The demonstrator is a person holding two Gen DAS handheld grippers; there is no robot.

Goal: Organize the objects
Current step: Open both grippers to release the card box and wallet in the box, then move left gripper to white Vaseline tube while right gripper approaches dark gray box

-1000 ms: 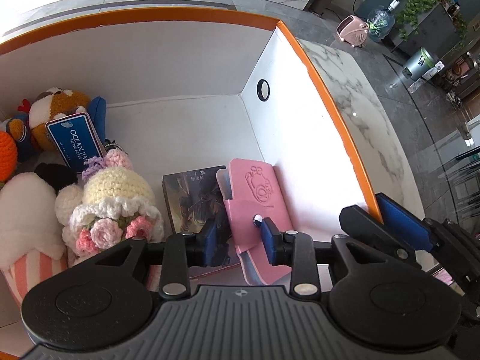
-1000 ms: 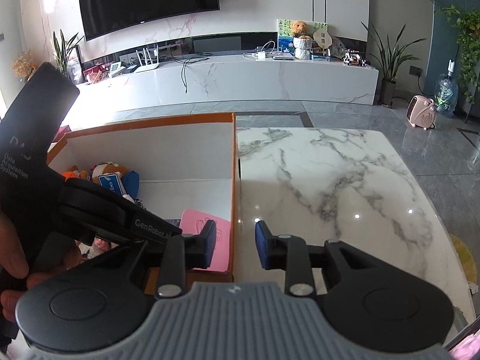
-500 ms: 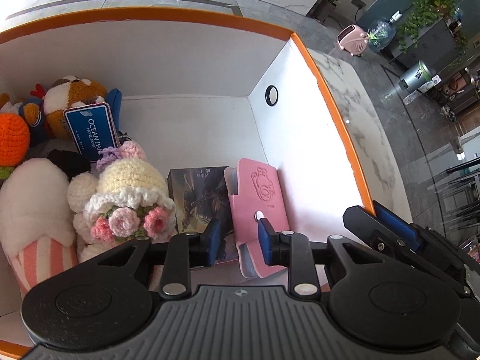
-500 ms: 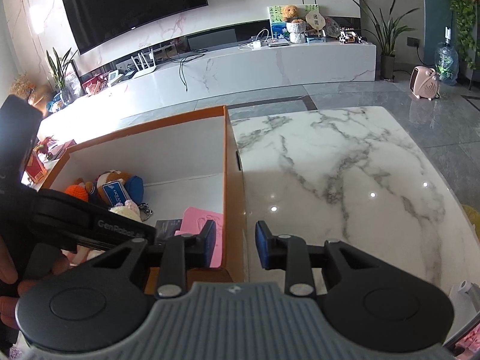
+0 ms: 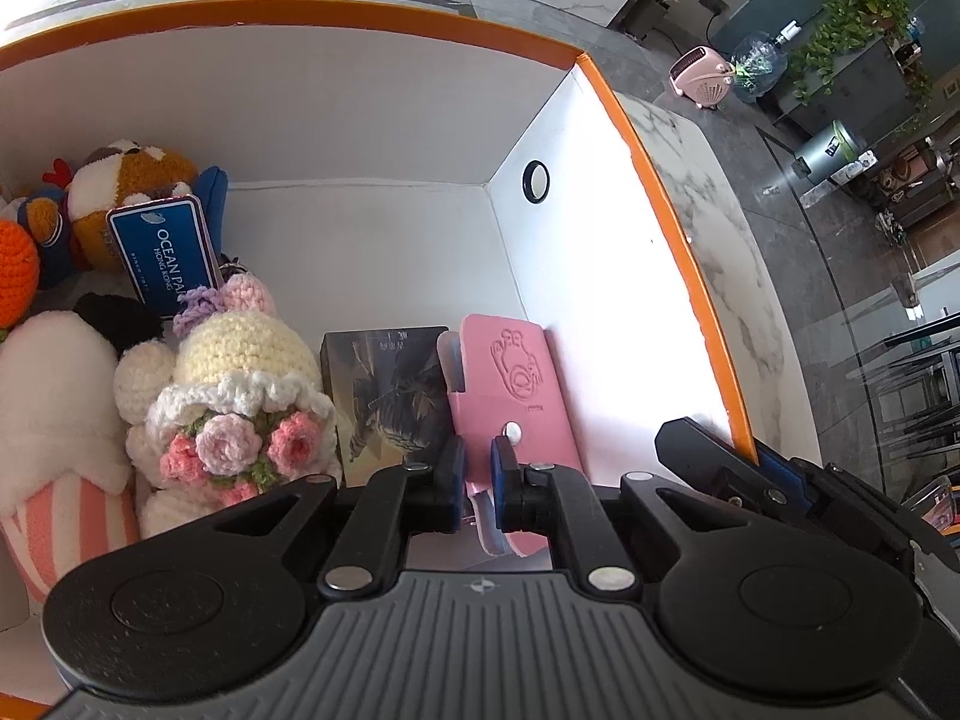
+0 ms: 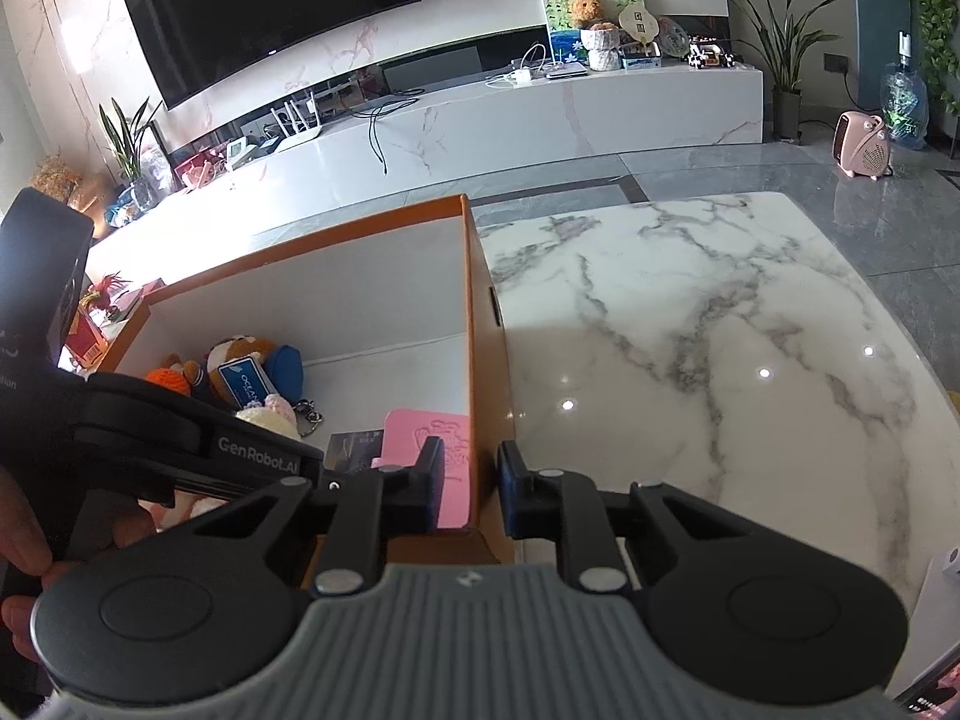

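Pink case (image 5: 516, 396), upright in box (image 5: 600, 276), between left hand-held gripper (image 5: 477, 483) jaws

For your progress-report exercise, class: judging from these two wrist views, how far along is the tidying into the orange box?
Done: the plush toys, the crocheted doll, a dark booklet and the pink case already sit in the orange box.
In hand: the left tongs have just been closing on the pink case's lower edge; the right tongs, closing too, straddle the box wall.
Left: the marble table shows nothing more to collect.
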